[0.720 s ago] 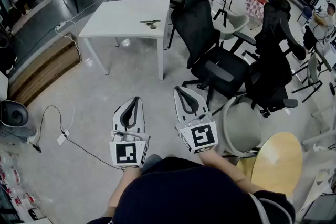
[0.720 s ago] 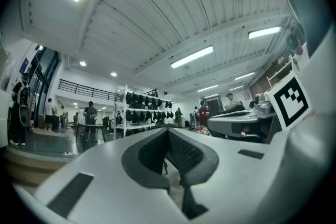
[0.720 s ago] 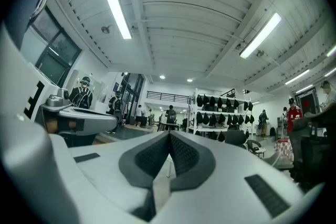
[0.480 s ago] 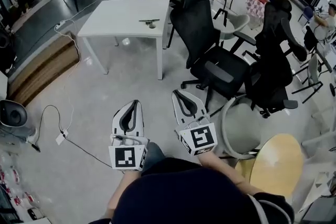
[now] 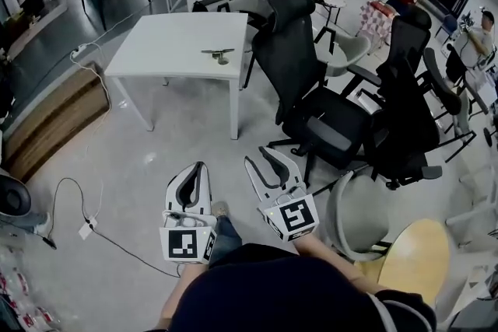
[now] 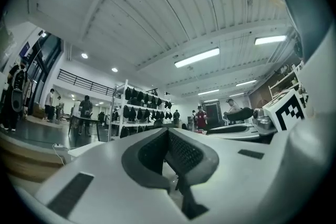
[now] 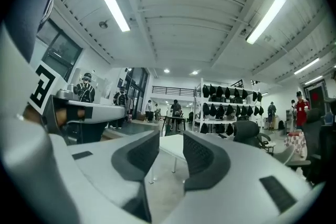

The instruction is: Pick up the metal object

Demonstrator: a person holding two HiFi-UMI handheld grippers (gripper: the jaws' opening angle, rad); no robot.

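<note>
The metal object (image 5: 219, 53), a small grey bar-shaped piece, lies on the white table (image 5: 171, 50) near its right edge, far ahead of both grippers. My left gripper (image 5: 199, 166) hangs low over the floor with its fingertips closed together and nothing in them; in the left gripper view (image 6: 167, 131) the pads meet at the tip. My right gripper (image 5: 260, 155) is beside it and stands open. Floor and the white table (image 7: 169, 145) show through the gap in the right gripper view (image 7: 171, 136). Neither gripper view shows the metal object.
Black office chairs (image 5: 307, 82) (image 5: 412, 101) crowd the table's right side. A grey chair (image 5: 354, 210) and a round wooden table (image 5: 412, 249) stand at the right. A cable and power strip (image 5: 84, 228) lie on the floor at the left, by a wooden step (image 5: 50, 117).
The table sits larger and lower in the head view. Both grippers have dropped lower in the frame, and the right one has swung slightly left.
</note>
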